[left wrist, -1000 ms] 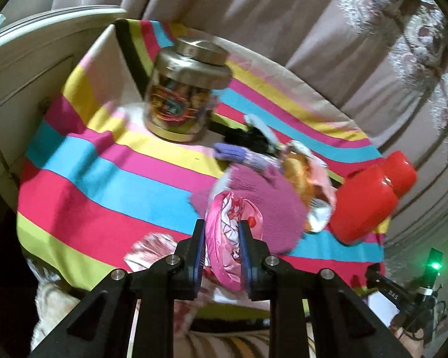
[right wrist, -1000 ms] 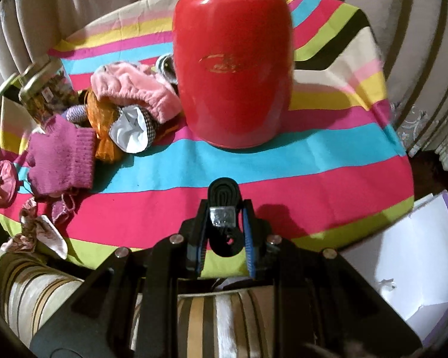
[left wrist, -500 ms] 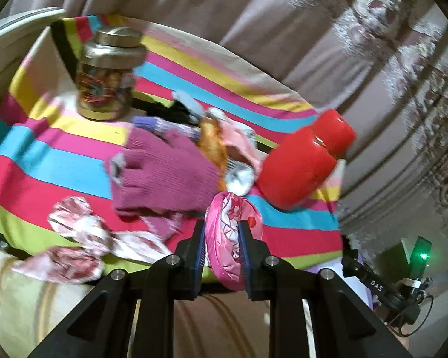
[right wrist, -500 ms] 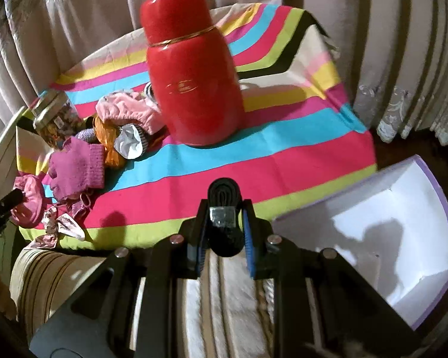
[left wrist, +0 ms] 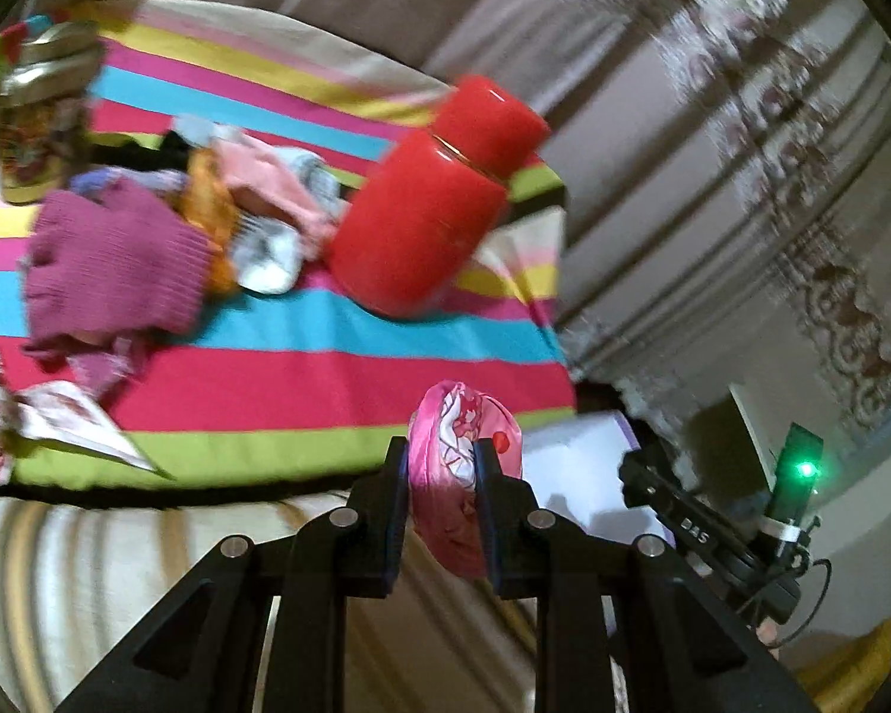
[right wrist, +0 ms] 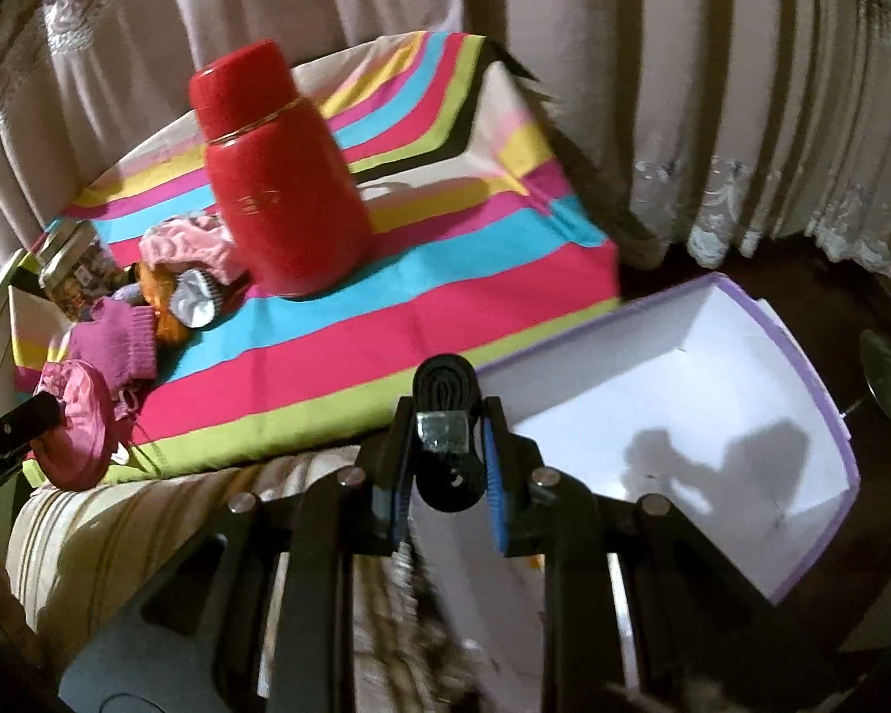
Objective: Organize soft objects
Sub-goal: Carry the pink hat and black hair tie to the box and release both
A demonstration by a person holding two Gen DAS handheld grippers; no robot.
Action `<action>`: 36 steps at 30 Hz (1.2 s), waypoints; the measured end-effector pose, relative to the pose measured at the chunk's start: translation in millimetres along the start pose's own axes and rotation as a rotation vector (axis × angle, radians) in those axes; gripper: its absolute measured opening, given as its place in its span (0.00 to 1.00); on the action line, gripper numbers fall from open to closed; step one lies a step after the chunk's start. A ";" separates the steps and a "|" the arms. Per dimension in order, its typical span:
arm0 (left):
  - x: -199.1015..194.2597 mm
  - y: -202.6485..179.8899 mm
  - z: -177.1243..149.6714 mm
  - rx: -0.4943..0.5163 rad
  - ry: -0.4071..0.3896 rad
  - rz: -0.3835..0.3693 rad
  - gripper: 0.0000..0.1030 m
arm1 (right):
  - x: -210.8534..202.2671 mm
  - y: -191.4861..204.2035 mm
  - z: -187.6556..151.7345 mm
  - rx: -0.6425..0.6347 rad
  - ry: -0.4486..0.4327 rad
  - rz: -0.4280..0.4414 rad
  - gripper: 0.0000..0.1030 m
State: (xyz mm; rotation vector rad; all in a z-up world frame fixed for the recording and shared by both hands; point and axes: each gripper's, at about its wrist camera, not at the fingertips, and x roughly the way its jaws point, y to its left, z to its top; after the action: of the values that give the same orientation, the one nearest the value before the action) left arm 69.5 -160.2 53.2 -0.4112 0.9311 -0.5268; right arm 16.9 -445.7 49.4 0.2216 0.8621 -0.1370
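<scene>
left gripper [left wrist: 442, 463] clamped on a pink satin pouch [left wrist: 460, 445], held off the front edge of the striped counter [left wrist: 326, 374], above a striped cushion [left wrist: 119, 564]. right gripper [right wrist: 445, 445] clamped on a black strap roll [right wrist: 445, 380], held just over the near rim of the white box with purple edge [right wrist: 683, 404] beside the counter. on the counter: red flask [right wrist: 279, 202], magenta knit glove [left wrist: 113, 261], pink sock [left wrist: 267, 178], orange cloth [left wrist: 208, 208], metal-lidded jar [left wrist: 35, 113]. curtain [right wrist: 683, 89] behind.

Both claws, left [left wrist: 441, 463] and right [right wrist: 448, 442], angle downward, each clamped shut.
</scene>
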 end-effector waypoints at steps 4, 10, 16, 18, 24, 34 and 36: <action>19.3 -27.8 -7.6 0.041 0.053 -0.042 0.21 | -7.5 -21.7 -4.0 0.010 -0.005 -0.042 0.24; 41.8 -70.0 -18.8 0.110 0.113 -0.087 0.21 | -16.2 -57.1 -8.4 0.050 -0.009 -0.093 0.24; 60.8 -99.1 -27.1 0.161 0.159 -0.113 0.21 | -21.6 -87.2 -10.1 0.092 -0.009 -0.141 0.24; 65.9 -106.5 -28.7 0.173 0.168 -0.119 0.21 | -24.0 -93.1 -11.1 0.100 -0.013 -0.155 0.24; 75.8 -123.5 -31.0 0.193 0.201 -0.154 0.29 | -29.3 -110.0 -11.9 0.136 -0.018 -0.175 0.25; 75.3 -120.9 -30.1 0.196 0.196 -0.126 0.56 | -36.1 -107.9 -8.7 0.118 -0.034 -0.201 0.63; 73.5 -117.4 -28.4 0.196 0.184 -0.104 0.56 | -35.7 -105.9 -8.2 0.113 -0.031 -0.199 0.65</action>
State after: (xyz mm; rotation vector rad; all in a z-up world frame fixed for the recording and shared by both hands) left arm 52.4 -300.6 54.9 -0.2371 1.0277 -0.7542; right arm -34.2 -545.1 57.0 0.2382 0.8458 -0.3747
